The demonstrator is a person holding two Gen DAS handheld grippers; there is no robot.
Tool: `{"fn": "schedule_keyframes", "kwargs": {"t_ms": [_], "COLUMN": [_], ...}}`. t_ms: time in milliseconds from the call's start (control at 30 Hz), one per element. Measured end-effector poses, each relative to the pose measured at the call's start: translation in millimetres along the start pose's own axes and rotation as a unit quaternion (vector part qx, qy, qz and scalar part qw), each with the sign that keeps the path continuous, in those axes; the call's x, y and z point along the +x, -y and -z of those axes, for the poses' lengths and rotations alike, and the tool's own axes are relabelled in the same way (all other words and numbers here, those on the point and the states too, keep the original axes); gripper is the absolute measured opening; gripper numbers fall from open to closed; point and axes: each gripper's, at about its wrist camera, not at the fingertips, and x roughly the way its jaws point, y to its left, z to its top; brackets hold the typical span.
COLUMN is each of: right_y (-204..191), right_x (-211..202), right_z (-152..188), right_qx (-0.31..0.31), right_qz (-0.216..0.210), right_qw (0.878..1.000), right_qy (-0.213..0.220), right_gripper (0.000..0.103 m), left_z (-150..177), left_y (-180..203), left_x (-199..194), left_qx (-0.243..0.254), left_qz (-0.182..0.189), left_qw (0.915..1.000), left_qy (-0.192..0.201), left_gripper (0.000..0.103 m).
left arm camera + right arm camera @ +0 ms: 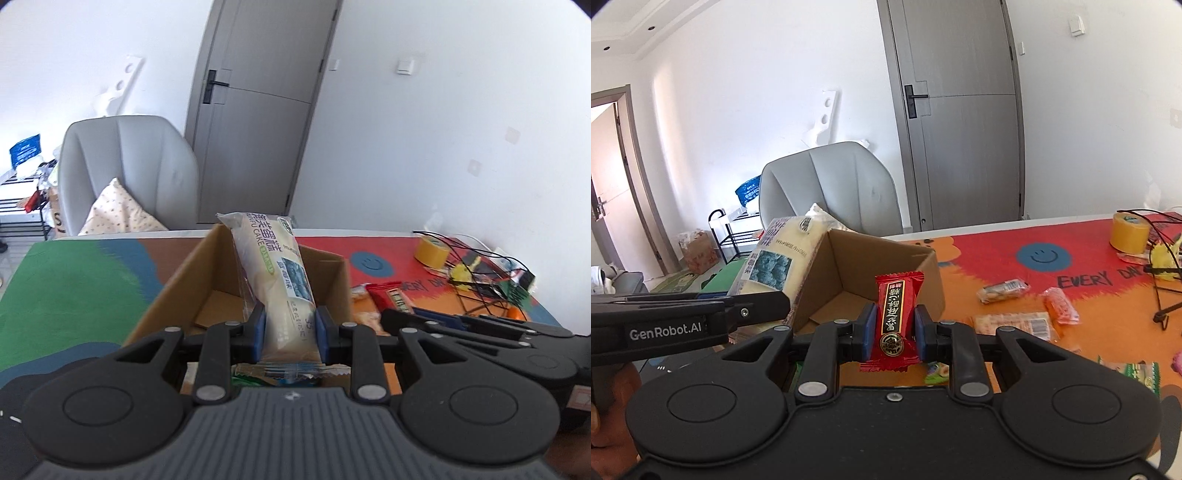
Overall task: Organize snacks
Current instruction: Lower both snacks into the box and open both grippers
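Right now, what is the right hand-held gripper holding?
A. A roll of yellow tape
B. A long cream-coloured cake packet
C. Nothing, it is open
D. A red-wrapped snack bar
D: the right hand-held gripper is shut on the red-wrapped snack bar, held upright in front of the cardboard box; the cream cake packet is in the left hand-held gripper, and the yellow tape roll sits on the table.

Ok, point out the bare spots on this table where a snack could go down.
Open room: the green patch of the mat left of the cardboard box, and the red stretch around the smiley, between box and tape roll. Crowded: loose snack packets right of the box, and wires beside the tape.
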Motion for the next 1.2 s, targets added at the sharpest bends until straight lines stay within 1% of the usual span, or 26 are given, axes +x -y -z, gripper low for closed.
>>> {"fn": "schedule_keyframes", "kwargs": {"t_ms": [133,233,300,433,533,733,867,933,1033,1100,1200], "right_y": [-5.7,-10.1,-13.7,-20.2,-23.5,-34.9,-45.2,-49.5,-55.0,-57.9,-54.2], "right_x": [5.7,10.4,13.0,19.3,26.0,34.4,39.2,41.8,42.5,41.0,38.1], "right_z": [-3.8,-7.0,-8.4,-11.3,-12.7,-17.3,-21.8,-23.3,-25.4,-25.5,-24.2], "right_qx": [-0.003,-0.007,-0.01,-0.014,-0.015,-0.019,-0.025,-0.024,-0.022,-0.028,-0.024], "right_qz": [-0.004,-0.008,-0.012,-0.019,-0.025,-0.042,-0.053,-0.059,-0.086,-0.083,-0.079], "right_qw": [1.0,1.0,1.0,1.0,1.0,0.999,0.998,0.998,0.996,0.996,0.996], "right_qy": [0.001,0.0,-0.001,-0.004,-0.009,-0.011,-0.01,-0.011,-0.008,-0.009,-0.015], "right_gripper": [0.023,0.023,0.023,0.023,0.023,0.023,0.023,0.024,0.032,0.033,0.033], "left_z": [-3.5,-6.2,-8.3,-8.3,-6.4,-3.7,-5.4,-5.7,-5.6,-5.1,-4.4], "left_y": [-16.1,-24.5,-31.0,-40.6,-47.8,-54.0,-56.8,-59.0,-62.4,-65.7,-67.4], "left_x": [3.6,0.5,-1.4,-6.5,-9.8,-19.6,-26.4,-29.1,-30.2,-30.0,-29.5], "left_qx": [-0.008,-0.014,-0.022,-0.035,-0.047,-0.057,-0.058,-0.059,-0.061,-0.063,-0.068], "left_qz": [-0.018,-0.043,-0.041,-0.052,-0.058,-0.068,-0.072,-0.076,-0.086,-0.097,-0.105], "left_qw": [0.9998,0.999,0.9989,0.998,0.9972,0.996,0.9956,0.9953,0.9944,0.9931,0.9921], "left_qy": [-0.007,0.005,0.006,0.007,0.006,0.009,0.012,0.016,0.016,0.014,0.016], "left_gripper": [0.027,0.03,0.03,0.03,0.033,0.043,0.054,0.057,0.065,0.075,0.077]}}
